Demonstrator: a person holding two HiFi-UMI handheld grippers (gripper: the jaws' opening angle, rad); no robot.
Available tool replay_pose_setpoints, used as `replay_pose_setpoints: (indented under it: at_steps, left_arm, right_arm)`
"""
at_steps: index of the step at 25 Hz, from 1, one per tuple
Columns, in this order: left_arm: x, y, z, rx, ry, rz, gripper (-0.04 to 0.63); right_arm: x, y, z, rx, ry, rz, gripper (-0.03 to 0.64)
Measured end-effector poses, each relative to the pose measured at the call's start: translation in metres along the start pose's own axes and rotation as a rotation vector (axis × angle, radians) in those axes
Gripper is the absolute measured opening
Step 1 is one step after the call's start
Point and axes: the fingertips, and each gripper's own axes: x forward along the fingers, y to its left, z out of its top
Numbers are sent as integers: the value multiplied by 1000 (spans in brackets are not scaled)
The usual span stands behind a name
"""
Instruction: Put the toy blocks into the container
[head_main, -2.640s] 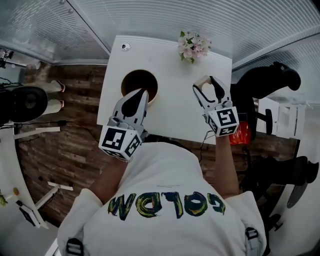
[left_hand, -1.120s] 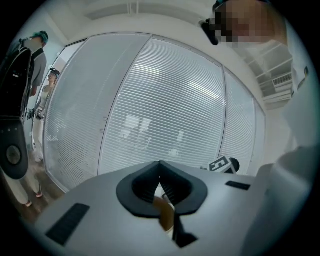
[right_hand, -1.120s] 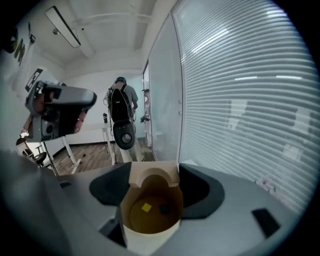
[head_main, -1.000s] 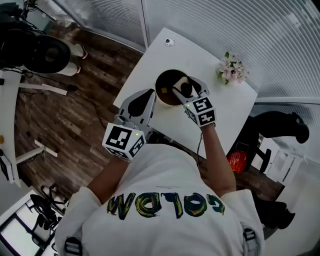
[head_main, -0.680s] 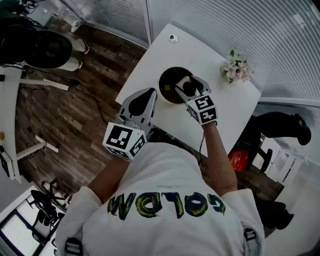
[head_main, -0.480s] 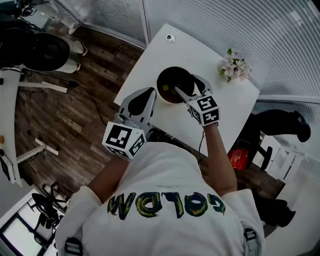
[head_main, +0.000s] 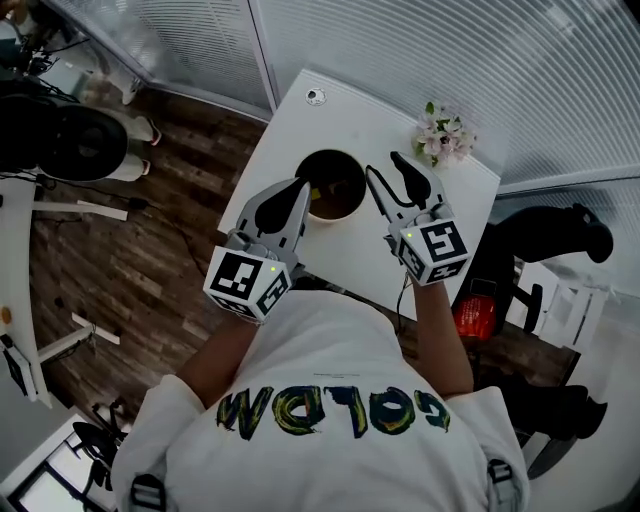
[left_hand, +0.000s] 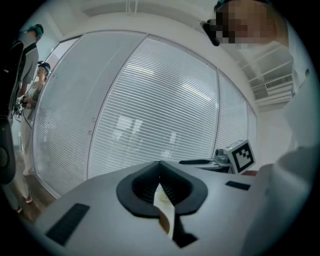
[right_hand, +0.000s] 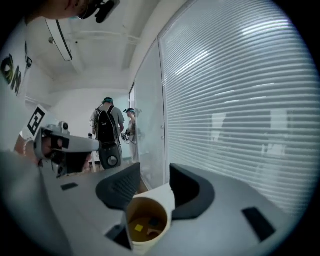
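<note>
"Brown container (head_main: 330, 185) on the white table (head_main: 375, 115): what's in it?"
"Toy blocks (right_hand: 138, 228) on its bottom, one yellow, the others dark."
"And the jaws?"
"Right gripper (head_main: 385, 168), just beside the container, is closing its jaws, nothing between them. Left gripper (head_main: 299, 186), at the other side: jaws together, empty."

left gripper (left_hand: 160, 166): jaws are touching tip to tip, gripping nothing | window blinds (left_hand: 150, 100): filling background | people (left_hand: 22, 67): standing far left
</note>
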Motion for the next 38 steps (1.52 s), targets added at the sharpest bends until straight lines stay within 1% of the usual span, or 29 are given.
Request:
replay_pose_setpoints:
  at_steps: [3,6,11,16,20,31,38]
  left_arm:
    - [9,-11,7,7,-15,-34,9]
    - [15,-25,15,25,-20,-68,9]
    - [21,-53,34,58,-45,-140,9]
    - [24,-76,44,76,-51,-195,9]
    - [25,-88,42,80,-47,-214,9]
    - [28,-105,37,77,-26,-245,9]
    - [23,-106,37,78,-27,-241,9]
  right_arm:
    - [-29,-2,23,7,-56,-40,139]
    - [-59,0,41,-1,-88,-77,87]
    - [-105,4,62,-9,-131,-161,29]
    - [-142,3,70,-10,-146,-257,11]
    - [-156,-4,65,-1,-145,-300,9]
    - [-171,-9,62,1,-140,-324,8]
    - [-174,-6,65,-9,-143,-318,8]
